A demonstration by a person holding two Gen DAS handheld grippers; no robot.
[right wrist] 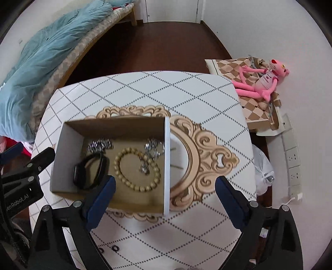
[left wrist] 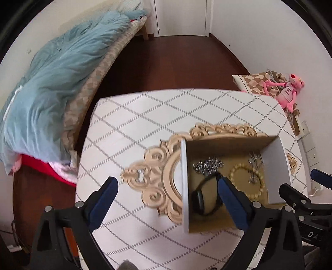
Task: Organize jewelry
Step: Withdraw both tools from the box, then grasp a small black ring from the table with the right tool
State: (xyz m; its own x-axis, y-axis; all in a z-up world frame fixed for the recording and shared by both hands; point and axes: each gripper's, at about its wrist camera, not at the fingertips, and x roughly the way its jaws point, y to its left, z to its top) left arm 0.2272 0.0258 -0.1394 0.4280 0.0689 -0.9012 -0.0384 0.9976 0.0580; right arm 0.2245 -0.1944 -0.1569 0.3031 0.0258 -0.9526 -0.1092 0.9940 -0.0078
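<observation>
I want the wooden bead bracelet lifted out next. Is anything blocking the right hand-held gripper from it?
Partly. A silver chain drapes over the bead bracelet inside the box; the right hand-held gripper is open above.

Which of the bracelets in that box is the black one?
The smartwatch-style band at the left end of the cardboard box. The wooden bead bracelet is tan, and the chain pieces are silvery.

A dark wooden floor point(right wrist: 166, 45) is bounded by white walls point(right wrist: 259, 31); a bed point(left wrist: 99, 68) is covered by a blue duvet point(left wrist: 51, 83) — a white door point(left wrist: 180, 16) is seen beyond.
</observation>
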